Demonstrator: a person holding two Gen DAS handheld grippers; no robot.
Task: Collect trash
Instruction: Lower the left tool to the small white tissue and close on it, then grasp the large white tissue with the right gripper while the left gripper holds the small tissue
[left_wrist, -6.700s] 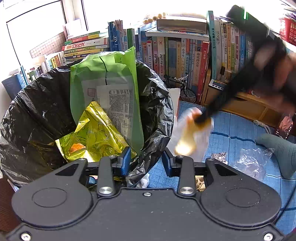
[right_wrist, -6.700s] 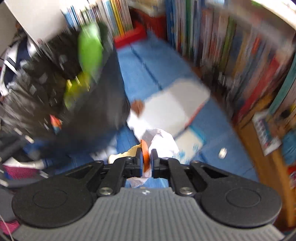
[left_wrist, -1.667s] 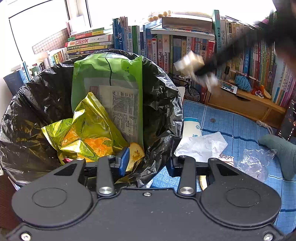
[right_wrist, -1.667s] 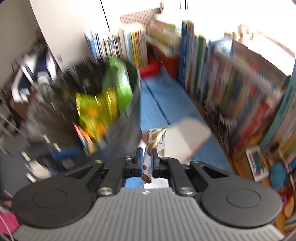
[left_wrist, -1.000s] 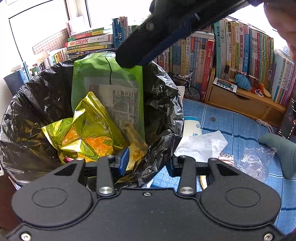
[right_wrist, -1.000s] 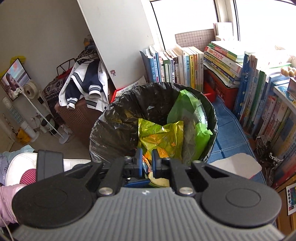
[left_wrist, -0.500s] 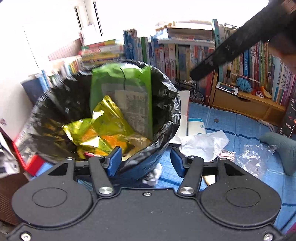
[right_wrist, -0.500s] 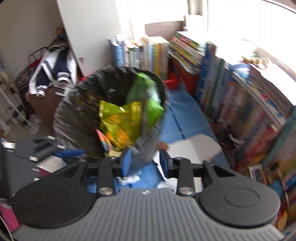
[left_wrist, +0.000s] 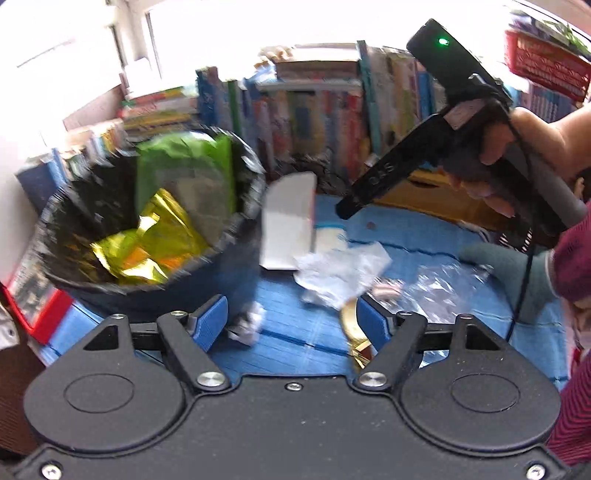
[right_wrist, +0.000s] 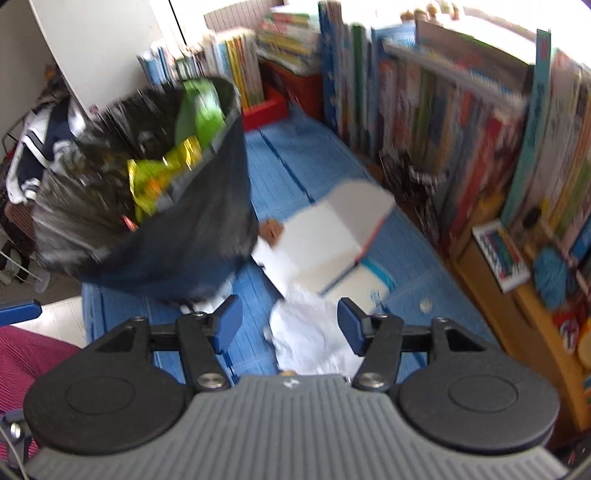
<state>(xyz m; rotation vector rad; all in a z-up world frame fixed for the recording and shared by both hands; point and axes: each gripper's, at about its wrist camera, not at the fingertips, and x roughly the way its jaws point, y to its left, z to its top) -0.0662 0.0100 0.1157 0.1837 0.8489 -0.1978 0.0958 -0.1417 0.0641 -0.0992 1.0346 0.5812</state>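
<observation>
Trash bin (left_wrist: 155, 295) motion-blurred, contents indistinct, both hand-held grippers (left_wrist: 291, 321) (right_wrist: 290, 325) opening, empty, crumpled paper (right_wrist: 310, 332) partly hidden below right one

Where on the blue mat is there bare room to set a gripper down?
Bare mat runs between the bin and the books. Crowded right of the bin: box, crumpled paper, clear plastic.
</observation>
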